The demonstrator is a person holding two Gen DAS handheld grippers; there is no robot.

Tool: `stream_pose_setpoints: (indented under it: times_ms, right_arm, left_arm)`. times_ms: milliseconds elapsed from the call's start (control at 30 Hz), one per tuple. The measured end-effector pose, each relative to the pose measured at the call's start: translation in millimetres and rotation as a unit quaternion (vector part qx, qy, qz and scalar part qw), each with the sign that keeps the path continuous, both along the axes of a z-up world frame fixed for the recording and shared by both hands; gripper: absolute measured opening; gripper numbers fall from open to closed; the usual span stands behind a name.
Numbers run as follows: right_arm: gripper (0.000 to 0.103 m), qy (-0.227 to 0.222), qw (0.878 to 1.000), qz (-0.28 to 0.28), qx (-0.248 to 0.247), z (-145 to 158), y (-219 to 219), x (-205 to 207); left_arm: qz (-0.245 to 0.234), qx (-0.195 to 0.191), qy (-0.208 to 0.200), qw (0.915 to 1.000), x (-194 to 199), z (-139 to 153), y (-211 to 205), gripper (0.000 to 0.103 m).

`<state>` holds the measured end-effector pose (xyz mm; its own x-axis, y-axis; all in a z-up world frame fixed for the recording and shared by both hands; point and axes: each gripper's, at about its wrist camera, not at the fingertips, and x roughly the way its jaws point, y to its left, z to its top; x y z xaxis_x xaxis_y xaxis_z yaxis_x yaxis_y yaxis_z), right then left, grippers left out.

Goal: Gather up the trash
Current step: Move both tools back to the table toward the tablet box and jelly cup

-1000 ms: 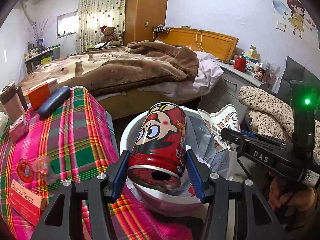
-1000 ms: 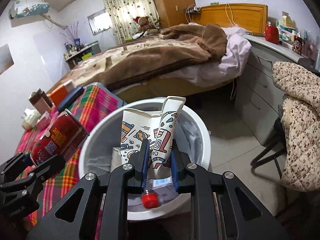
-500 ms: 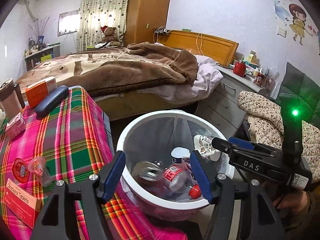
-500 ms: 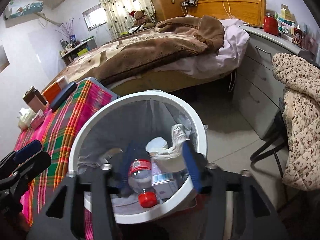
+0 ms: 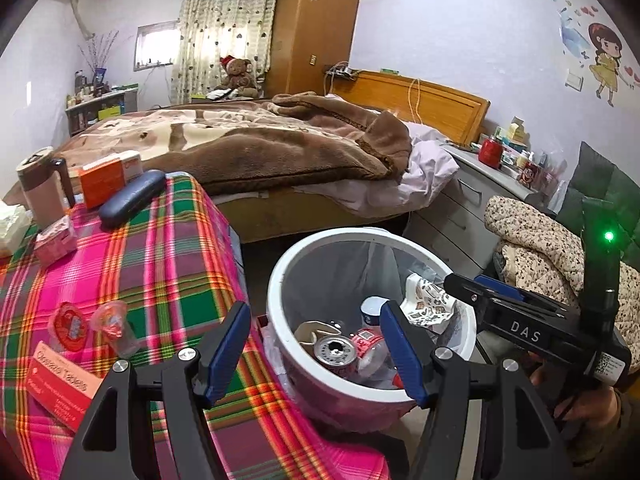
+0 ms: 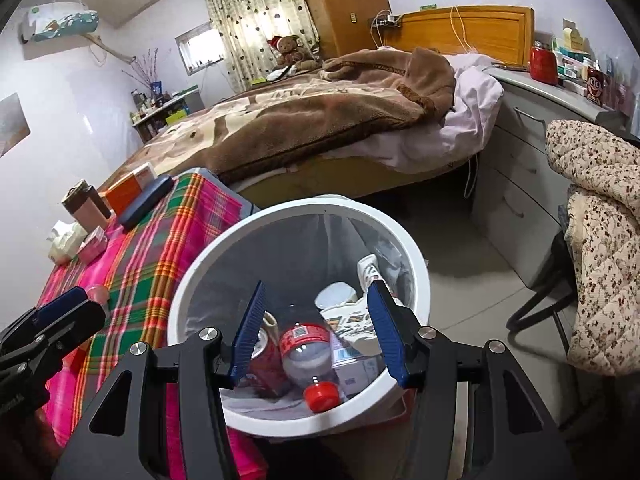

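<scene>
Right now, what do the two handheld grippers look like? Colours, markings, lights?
Both match: the left gripper and right gripper have black angular frames, silver screws and blue ribbed finger pads. From the left view, the right gripper has white "DAS" lettering, a QR sticker and a black post with a green light.

tablet box lettering blurred, bin bottom hidden under trash
</scene>
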<state>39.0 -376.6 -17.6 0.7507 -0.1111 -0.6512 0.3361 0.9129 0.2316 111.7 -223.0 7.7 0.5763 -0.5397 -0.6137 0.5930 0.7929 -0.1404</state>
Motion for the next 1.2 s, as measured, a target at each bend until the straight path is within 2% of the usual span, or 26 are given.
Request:
stream_pose_setpoints:
  times_ms: [500, 633, 733, 1000, 1133, 1200]
  right_arm:
    - [0.054, -0.033, 0.998, 0.049, 0.005, 8.6, 46.8, 9.8]
    - [0.058, -0.04, 0.997, 0.067, 0.009, 8.3, 59.6, 19.0]
    - [0.059, -0.045, 0.995, 0.084, 0.012, 6.0, 70.8, 27.1]
    - [0.061, -0.037, 0.991, 0.127, 0.015, -1.8, 99.5, 51.4]
    - [0.068, -0.029, 0.988, 0.149, 0.016, -5.1, 112.2, 63.5]
    - [0.068, -0.024, 0.987, 0.157, 0.016, -6.6, 117.4, 69.7]
  left_arm:
    - [0.07, -0.009, -0.015, 0.9974, -0.7, 8.3, 73.5, 0.067]
    - [0.102, -0.012, -0.009, 0.9947, 8.2, 5.6, 98.9, 0.067]
    - [0.127, -0.021, 0.005, 0.9917, 16.2, 0.9, 121.3, 0.071]
    - [0.169, -0.002, 0.02, 0.9854, 30.1, -14.6, 159.6, 0.073]
    - [0.183, 0.008, 0.037, 0.9824, 36.4, -28.3, 172.0, 0.079]
    - [0.184, 0.016, 0.048, 0.9815, 40.1, -36.5, 175.6, 0.08]
